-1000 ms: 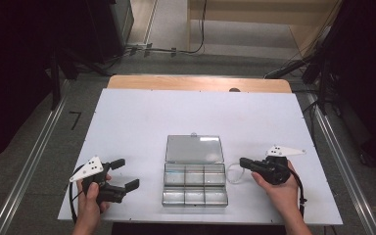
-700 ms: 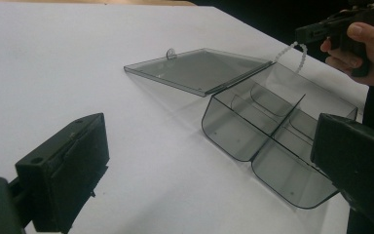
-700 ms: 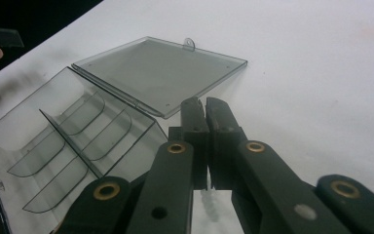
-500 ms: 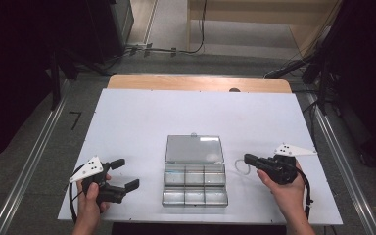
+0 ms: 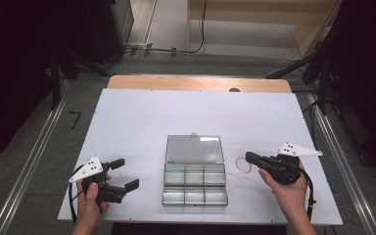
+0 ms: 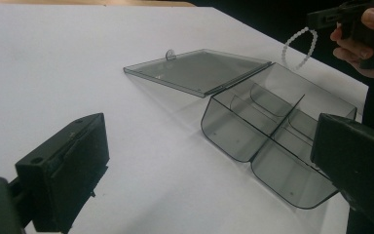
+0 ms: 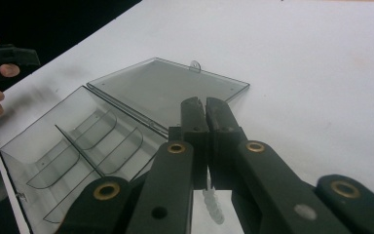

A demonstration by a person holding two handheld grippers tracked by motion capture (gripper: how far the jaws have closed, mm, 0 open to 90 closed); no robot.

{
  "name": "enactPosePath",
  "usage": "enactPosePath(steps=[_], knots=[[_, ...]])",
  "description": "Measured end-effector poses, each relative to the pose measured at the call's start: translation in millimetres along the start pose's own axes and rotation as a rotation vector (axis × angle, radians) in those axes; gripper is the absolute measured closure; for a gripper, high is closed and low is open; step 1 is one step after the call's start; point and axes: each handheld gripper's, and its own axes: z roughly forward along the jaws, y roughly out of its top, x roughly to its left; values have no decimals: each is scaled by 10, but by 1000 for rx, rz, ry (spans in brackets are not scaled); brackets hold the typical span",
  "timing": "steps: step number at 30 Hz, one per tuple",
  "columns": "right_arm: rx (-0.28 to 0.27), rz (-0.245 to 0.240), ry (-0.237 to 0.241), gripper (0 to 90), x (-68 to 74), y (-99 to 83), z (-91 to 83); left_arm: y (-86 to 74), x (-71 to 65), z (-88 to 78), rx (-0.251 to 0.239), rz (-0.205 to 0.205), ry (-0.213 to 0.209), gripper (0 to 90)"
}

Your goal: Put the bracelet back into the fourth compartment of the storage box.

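Observation:
A clear grey compartment box [image 5: 195,185] stands open at the table's front middle, its lid [image 5: 194,149] lying flat behind it. My right gripper [image 5: 249,157] hovers just right of the box, shut on a white bead bracelet [image 5: 242,166] that hangs from its tips. In the right gripper view the jaws [image 7: 205,105] are pressed together, beads [image 7: 213,207] showing below them, above the box [image 7: 78,146] and lid [image 7: 170,92]. My left gripper [image 5: 126,174] rests open at the front left, nothing between its jaws. In the left gripper view the box [image 6: 272,131] sits ahead, and the bracelet [image 6: 284,46] dangles beyond it.
The white table top [image 5: 176,117] spreads wide behind and to both sides of the box. A wooden strip [image 5: 196,83] runs along its far edge. Metal rails [image 5: 29,161] flank the table on the floor. The box compartments hold nothing.
My right gripper has risen slightly and drifted right, away from the box, carrying the bracelet with it. The left gripper has stayed where it was.

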Motion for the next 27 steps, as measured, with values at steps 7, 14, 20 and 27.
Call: enactPosePath(steps=[7,14,20,27], knots=[[-17,-8,5,857,43,37,-38,1,-6,1,3,6,-3,3],[-25,-21,7,856,93,64,-56,1,-7,2,1,7,-3,3],[-28,-29,8,856,137,86,-66,0,-8,4,0,8,-5,3],[-35,-34,16,857,179,104,-76,2,-11,4,-1,10,-6,3]])
